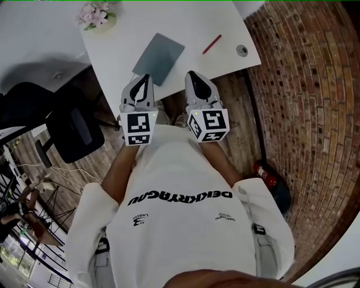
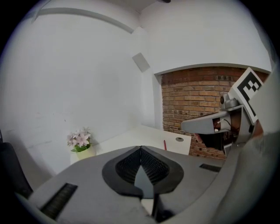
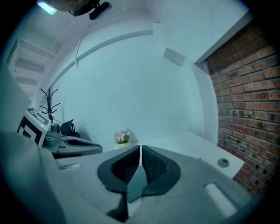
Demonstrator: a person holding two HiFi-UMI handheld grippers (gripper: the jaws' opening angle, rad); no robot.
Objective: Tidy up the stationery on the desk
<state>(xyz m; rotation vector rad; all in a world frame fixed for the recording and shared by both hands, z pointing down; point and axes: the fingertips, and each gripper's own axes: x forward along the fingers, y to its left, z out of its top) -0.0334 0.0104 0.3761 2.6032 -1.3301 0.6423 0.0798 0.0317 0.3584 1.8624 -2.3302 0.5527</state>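
Left tongs: my left tongs [image 1: 147, 77] are pressed fully together with nothing between the pads. They are held out in front of my chest, and in the head view the tip lies over the near edge of the grey pad.
Right tongs: my right tongs [image 1: 191, 73] are also closed pad to pad and empty. They sit just beside the left pair, at the front edge of the counter.
Counter: the white rectangular counter [image 1: 126, 39] stands ahead of me. Its right end is near the red brick wall [image 1: 304, 84].
Grey pad: a flat grey rectangular pad [image 1: 160, 56] lies slantwise on the near half of the counter. I cannot tell whether it is a notebook or a mat.
Pen: the slim red pen [image 1: 212, 44] lies flat on the counter, to the right of the grey pad and apart from it. It is between the pad and a small round grey cable cap [image 1: 242, 50] set into the top. Neither pair of tongs touches it.
Flowers: a small pale pot of pink flowers [image 1: 97, 15] stands at the far left corner.
Chair: a black office chair [image 1: 73, 129] stands to my left, off the counter's end.
Floor: a red canister with a dark top [image 1: 268, 175] lies on the wooden floor [image 1: 236, 112] by the brick wall.
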